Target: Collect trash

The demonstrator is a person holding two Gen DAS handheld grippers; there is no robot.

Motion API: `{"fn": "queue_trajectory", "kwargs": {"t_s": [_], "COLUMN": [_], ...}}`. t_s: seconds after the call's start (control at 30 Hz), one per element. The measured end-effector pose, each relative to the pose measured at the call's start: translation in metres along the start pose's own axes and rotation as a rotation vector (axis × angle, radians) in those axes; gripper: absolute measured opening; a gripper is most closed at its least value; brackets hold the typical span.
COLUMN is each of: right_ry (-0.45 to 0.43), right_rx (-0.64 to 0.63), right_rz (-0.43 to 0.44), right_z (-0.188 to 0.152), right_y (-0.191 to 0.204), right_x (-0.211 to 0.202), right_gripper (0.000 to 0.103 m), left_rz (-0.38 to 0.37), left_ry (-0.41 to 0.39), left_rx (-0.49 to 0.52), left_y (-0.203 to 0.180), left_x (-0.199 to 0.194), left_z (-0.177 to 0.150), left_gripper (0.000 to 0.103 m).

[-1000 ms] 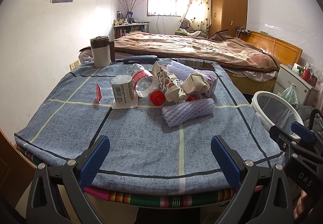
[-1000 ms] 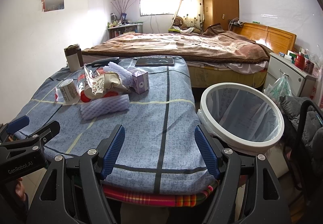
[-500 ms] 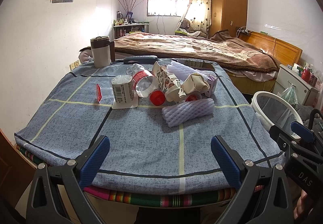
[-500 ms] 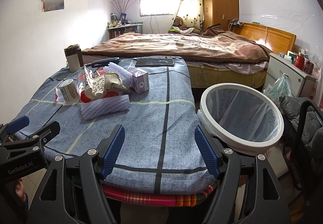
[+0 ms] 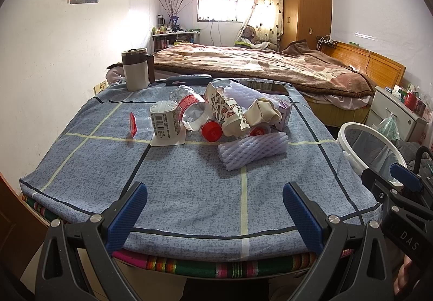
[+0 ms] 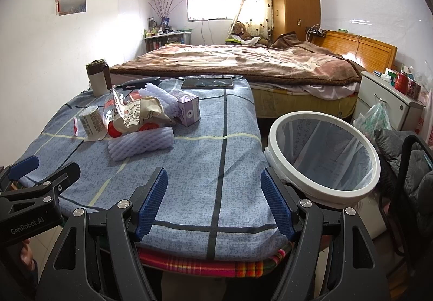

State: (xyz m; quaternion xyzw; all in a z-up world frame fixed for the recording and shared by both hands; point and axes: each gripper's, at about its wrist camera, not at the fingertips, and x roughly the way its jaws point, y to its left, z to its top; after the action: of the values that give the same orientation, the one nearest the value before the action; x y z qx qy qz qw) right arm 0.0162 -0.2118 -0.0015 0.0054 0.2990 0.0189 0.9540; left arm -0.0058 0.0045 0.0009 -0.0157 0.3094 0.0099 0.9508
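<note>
Two tools, left tool [image 5: 215,215] and right tool [image 6: 213,202], hang wide open and empty at the table's [image 5: 189,192] near edge. Ahead lies the foam sleeve [image 5: 253,149], long axis left-right, nearer my left; the bin [image 6: 324,157] waits on the right.

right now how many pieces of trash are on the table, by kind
foam fruit nets: 2
plastic bottle: 1
labelled cup: 1
patterned carton: 1
crumpled paper: 1
purple box: 1
red lid: 1
total: 8, maybe more hidden in the pile
</note>
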Motion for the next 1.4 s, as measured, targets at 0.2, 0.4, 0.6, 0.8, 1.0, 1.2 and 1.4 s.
{"fn": "queue_trajectory", "kwargs": {"t_s": [0.2, 0.4, 0.6, 0.8, 1.0, 1.2, 1.4], "right_ry": [0.001, 0.002, 0.011, -0.015, -0.029, 0.004, 0.054], "right_rx": [0.0, 0.0, 0.004, -0.005, -0.026, -0.022, -0.059], "right_rz": [-0.002, -0.002, 0.002, 0.02, 0.025, 0.056, 0.062], "right_z": [0.0, 0.0, 0.0, 0.014, 0.036, 0.052, 0.063], "right_y": [0.0, 0.001, -0.002, -0.004, -0.004, -0.006, -0.001], "right_x": [0.0, 0.001, 0.006, 0.013, 0.036, 0.067, 0.092], "right_gripper": [0.073, 0.073, 0.073, 0.073, 0.073, 0.073, 0.073], "left_rz": [0.0, 0.0, 0.005, 0.021, 0.038, 0.052, 0.026], "left_ry": [0.001, 0.001, 0.012, 0.037, 0.051, 0.061, 0.104], "left_rx": [-0.001, -0.002, -0.003, -0.028, -0.069, -0.116, -0.161], "left_y": [0.002, 0.002, 0.005, 0.023, 0.051, 0.08, 0.098], "left_x": [0.0, 0.001, 0.004, 0.019, 0.035, 0.051, 0.076], "left_z": [0.0, 0.001, 0.001, 0.008, 0.021, 0.033, 0.045], "left_gripper": [0.102, 0.102, 0.102, 0.102, 0.102, 0.102, 0.102]}}
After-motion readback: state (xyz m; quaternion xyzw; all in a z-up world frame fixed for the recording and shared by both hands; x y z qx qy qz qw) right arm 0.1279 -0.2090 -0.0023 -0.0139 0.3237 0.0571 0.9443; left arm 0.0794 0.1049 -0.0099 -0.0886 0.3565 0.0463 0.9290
